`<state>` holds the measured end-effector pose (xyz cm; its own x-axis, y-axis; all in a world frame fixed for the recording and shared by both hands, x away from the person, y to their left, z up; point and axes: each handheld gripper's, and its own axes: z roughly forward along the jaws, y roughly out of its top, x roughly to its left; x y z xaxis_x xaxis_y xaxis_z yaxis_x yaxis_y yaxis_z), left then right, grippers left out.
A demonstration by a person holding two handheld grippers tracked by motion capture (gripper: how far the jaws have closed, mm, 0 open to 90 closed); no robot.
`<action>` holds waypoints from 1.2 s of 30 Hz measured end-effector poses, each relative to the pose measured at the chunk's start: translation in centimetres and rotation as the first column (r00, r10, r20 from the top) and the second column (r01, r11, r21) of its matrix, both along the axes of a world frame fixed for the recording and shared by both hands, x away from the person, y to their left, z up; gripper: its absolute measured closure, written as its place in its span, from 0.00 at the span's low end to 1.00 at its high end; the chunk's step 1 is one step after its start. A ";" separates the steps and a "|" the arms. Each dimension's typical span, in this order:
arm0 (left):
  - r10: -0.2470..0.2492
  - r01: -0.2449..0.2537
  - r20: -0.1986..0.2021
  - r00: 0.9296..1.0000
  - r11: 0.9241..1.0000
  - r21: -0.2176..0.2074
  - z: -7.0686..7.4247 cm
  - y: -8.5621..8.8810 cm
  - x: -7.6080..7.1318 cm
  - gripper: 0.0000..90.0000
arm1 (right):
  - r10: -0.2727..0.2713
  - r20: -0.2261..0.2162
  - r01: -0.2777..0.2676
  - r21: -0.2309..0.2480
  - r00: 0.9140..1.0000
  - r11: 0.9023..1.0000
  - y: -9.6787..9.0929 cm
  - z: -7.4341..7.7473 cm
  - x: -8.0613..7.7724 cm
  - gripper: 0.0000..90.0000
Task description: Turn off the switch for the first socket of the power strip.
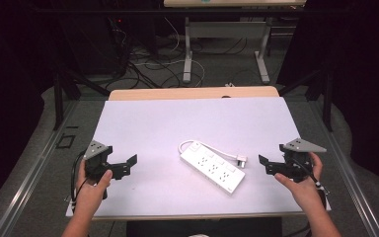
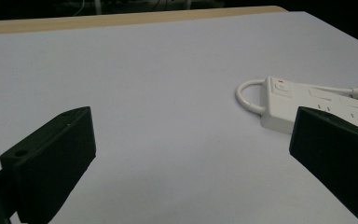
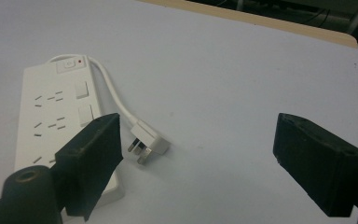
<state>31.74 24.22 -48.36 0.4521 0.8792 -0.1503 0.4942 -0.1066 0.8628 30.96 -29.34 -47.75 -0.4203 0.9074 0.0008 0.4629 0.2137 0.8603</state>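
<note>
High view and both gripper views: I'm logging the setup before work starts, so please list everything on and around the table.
White plastic power strip: one, white, table centre, lying flat between both tongs.
White three-pin plug: one, white, beside the strip, on its short looped cable.
White sheet-covered table: one, white with a wooden far edge.
Grey-legged desk frame: one, on the floor behind, among loose cables.
Left tongs: one, black, open, held at table left.
Right tongs: one, black, open, held at table right.
</note>
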 end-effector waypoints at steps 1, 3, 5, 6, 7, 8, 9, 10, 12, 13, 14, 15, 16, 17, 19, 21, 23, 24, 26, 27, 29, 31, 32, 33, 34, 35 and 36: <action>0.003 -0.003 -0.002 1.000 1.000 -0.003 0.1 0.0 0.0 0.00 | 0.007 -0.004 -0.007 -0.002 1.000 1.000 0.1 0.1 0.0 0.17; 0.022 -0.022 -0.010 1.000 1.000 -0.009 0.2 -0.1 -0.1 0.00 | 0.017 -0.008 -0.017 -0.005 1.000 1.000 0.4 0.2 0.1 0.17; 0.038 -0.038 -0.007 0.999 0.999 -0.005 0.4 -0.1 -0.1 0.00 | 0.027 -0.006 -0.027 -0.013 1.000 1.000 0.7 0.2 0.2 0.17; 0.048 -0.048 -0.007 0.999 0.999 -0.005 0.4 -0.1 -0.2 0.00 | 0.033 -0.007 -0.033 -0.019 0.999 0.999 0.8 0.3 0.2 0.17; 0.054 -0.054 -0.008 0.999 0.999 -0.003 0.5 -0.1 -0.2 0.00 | 0.040 -0.009 -0.040 -0.014 0.999 0.999 0.9 0.4 0.3 0.17; 0.057 -0.057 -0.005 0.998 0.998 -0.003 0.5 -0.1 -0.2 0.00 | 0.047 -0.015 -0.047 -0.017 0.999 0.999 1.1 0.6 0.3 0.17; 0.057 -0.057 -0.005 0.998 0.998 -0.003 0.5 -0.1 -0.2 0.00 | 0.054 -0.012 -0.054 -0.023 0.998 0.998 1.2 0.7 0.4 0.17; 0.057 -0.057 -0.005 0.998 0.998 -0.004 0.5 0.0 -0.2 0.00 | 0.062 -0.008 -0.062 -0.031 0.998 0.998 1.3 0.8 0.4 0.17; 0.057 -0.057 -0.002 0.998 0.998 -0.011 0.5 0.0 -0.2 0.00 | 0.081 -0.013 -0.081 -0.050 0.997 0.995 1.5 1.1 0.5 0.17; 0.054 -0.054 0.000 0.999 0.998 -0.012 0.6 0.0 -0.2 0.00 | 0.085 -0.016 -0.085 -0.051 0.996 0.995 1.7 1.2 0.6 0.18; 0.054 -0.054 0.002 0.999 0.998 -0.010 0.6 0.1 -0.3 0.00 | 0.095 -0.017 -0.096 -0.064 0.995 0.993 1.8 1.3 0.7 0.18; 0.050 -0.050 0.009 0.999 0.999 -0.005 0.6 0.0 -0.3 0.00 | 0.095 -0.023 -0.096 -0.066 0.995 0.993 2.0 1.4 0.7 0.18; 0.050 -0.050 0.009 0.999 0.999 -0.005 0.6 0.0 -0.3 0.00 | 0.102 -0.023 -0.104 -0.071 0.994 0.992 2.1 1.5 0.8 0.19; 0.046 -0.046 0.012 0.999 0.999 -0.004 0.7 0.0 -0.3 0.00 | 0.107 -0.025 -0.109 -0.074 0.994 0.991 2.2 1.5 0.9 0.19; 0.043 -0.043 0.017 0.999 0.999 -0.005 0.7 0.0 -0.3 0.00 | 0.116 -0.035 -0.119 -0.076 0.993 0.990 2.4 1.7 1.0 0.19; 0.043 -0.043 0.019 0.999 0.999 -0.004 0.7 0.0 -0.4 0.00 | 0.123 -0.038 -0.126 -0.083 0.992 0.989 2.5 1.8 1.1 0.20; 0.039 -0.039 0.018 0.999 0.999 -0.006 0.8 0.0 -0.4 0.00 | 0.142 -0.044 -0.145 -0.083 0.989 0.986 2.9 1.9 1.3 0.20; 0.039 -0.039 0.018 0.999 0.999 -0.006 0.8 0.0 -0.4 0.00 | 0.144 -0.047 -0.147 -0.084 0.989 0.986 3.1 2.0 1.4 0.21; 0.036 -0.036 0.019 0.999 0.999 -0.007 0.8 -0.1 -0.4 0.00 | 0.155 -0.053 -0.160 -0.091 0.986 0.983 3.5 2.1 1.5 0.21; 0.035 -0.035 0.019 0.999 0.999 -0.006 0.8 -0.1 -0.4 0.00 | 0.161 -0.062 -0.166 -0.094 0.985 0.982 3.6 2.2 1.6 0.21; 0.035 -0.035 0.019 0.999 0.999 -0.005 0.8 -0.1 -0.5 0.00 | 0.175 -0.066 -0.181 -0.098 0.982 0.979 4.0 2.3 1.7 0.22; 0.033 -0.033 0.021 0.999 0.999 -0.007 0.9 -0.2 -0.5 0.00 | 0.192 -0.079 -0.200 -0.097 0.978 0.975 4.3 2.4 1.9 0.24; 0.030 -0.030 0.020 0.999 1.000 -0.009 0.9 -0.2 -0.5 0.00 | 0.198 -0.087 -0.206 -0.094 0.976 0.974 4.5 2.4 1.9 0.24; 0.030 -0.030 0.020 0.999 1.000 -0.009 0.9 -0.2 -0.5 0.00 | 0.204 -0.092 -0.212 -0.091 0.975 0.973 4.6 2.5 2.0 0.25; 0.028 -0.028 0.020 0.999 1.000 -0.009 0.9 -0.2 -0.5 0.00 | 0.206 -0.096 -0.214 -0.087 0.974 0.973 4.8 2.5 2.1 0.26; 0.027 -0.027 0.020 0.999 1.000 -0.008 1.0 -0.2 -0.6 0.00 | 0.214 -0.103 -0.223 -0.088 0.971 0.971 5.0 2.6 2.2 0.27; 0.027 -0.027 0.020 0.999 1.000 -0.008 1.0 -0.2 -0.6 0.00 | 0.214 -0.103 -0.223 -0.088 0.971 0.971 5.0 2.6 2.2 0.27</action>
<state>31.17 24.03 -47.39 0.4312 0.8900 -0.1483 0.4793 -0.0867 0.8734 33.14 -24.39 -45.16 -0.6109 0.7909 -0.0355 0.4718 0.3997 0.7859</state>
